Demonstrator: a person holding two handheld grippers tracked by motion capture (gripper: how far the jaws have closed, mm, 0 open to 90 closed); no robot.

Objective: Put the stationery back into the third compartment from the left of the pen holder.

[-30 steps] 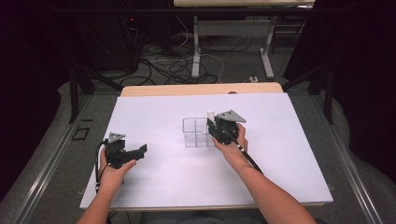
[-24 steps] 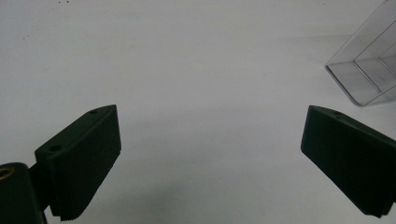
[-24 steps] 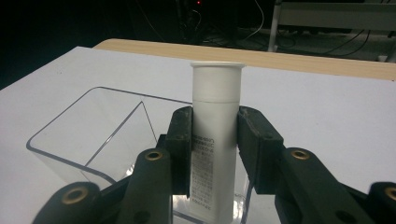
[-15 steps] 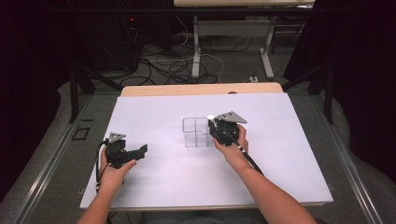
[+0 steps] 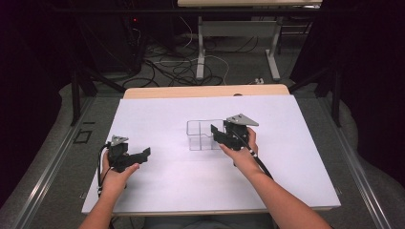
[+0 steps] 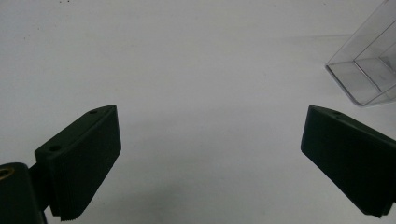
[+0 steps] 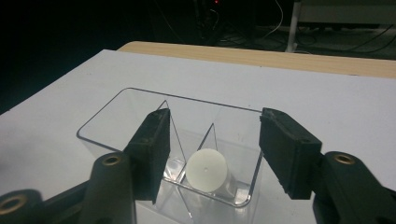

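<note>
release looks like the step in hand: right gripper (image 7: 212,156), jaws just opened wide above white cylinder (image 7: 206,169), now lying in near compartment of clear box (image 5: 206,135); next, lift straight out; left gripper (image 5: 129,156) idles wide open.

My right gripper (image 7: 212,149) shows matt black plastic jaws, the pads finely ribbed, with brass-coloured screw heads at the base. Between them sits the organiser box (image 7: 168,140), clear glossy plastic with smooth, thin walls that catch the light. Inside it, the white disc (image 7: 206,170) looks matt and smooth (plastic, I'd guess). Beneath the box, the table sheet (image 5: 296,143) is matt white, its far edge pale wood.
</note>
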